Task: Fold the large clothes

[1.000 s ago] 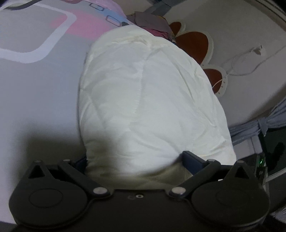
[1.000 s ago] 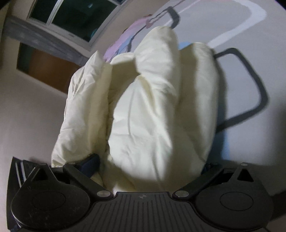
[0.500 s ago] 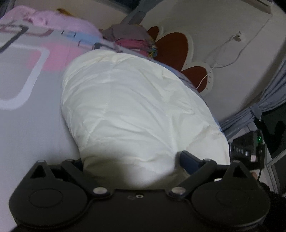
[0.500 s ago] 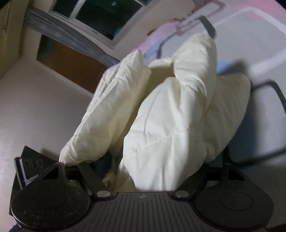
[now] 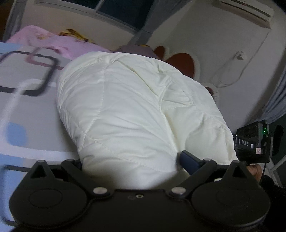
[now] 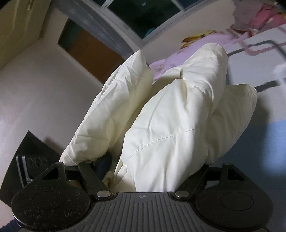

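A cream quilted puffer jacket [image 5: 135, 110] fills the left wrist view, bulging between the fingers of my left gripper [image 5: 132, 160], which is shut on its near edge. Only the blue right finger pad [image 5: 189, 160] shows. In the right wrist view the same jacket [image 6: 169, 125] hangs in thick folds from my right gripper [image 6: 152, 164], which is shut on the bunched fabric. The jacket is lifted, with its far part over the bed sheet [image 5: 26, 110]. The right gripper's body [image 5: 250, 142] shows at the right edge of the left wrist view.
The bed has a grey sheet with pink, blue and dark rounded rectangles. A pink blanket [image 5: 53, 42] and piled clothes [image 6: 259, 17] lie at its far side. A headboard with brown ovals [image 5: 182, 62], a wall cable [image 5: 232, 71], a window [image 6: 143, 16] and curtain [image 5: 278, 92] surround it.
Both grippers have risen and tilted upward with the jacket held; more of the walls, window and far bed edge shows. The jacket hangs higher off the sheet.
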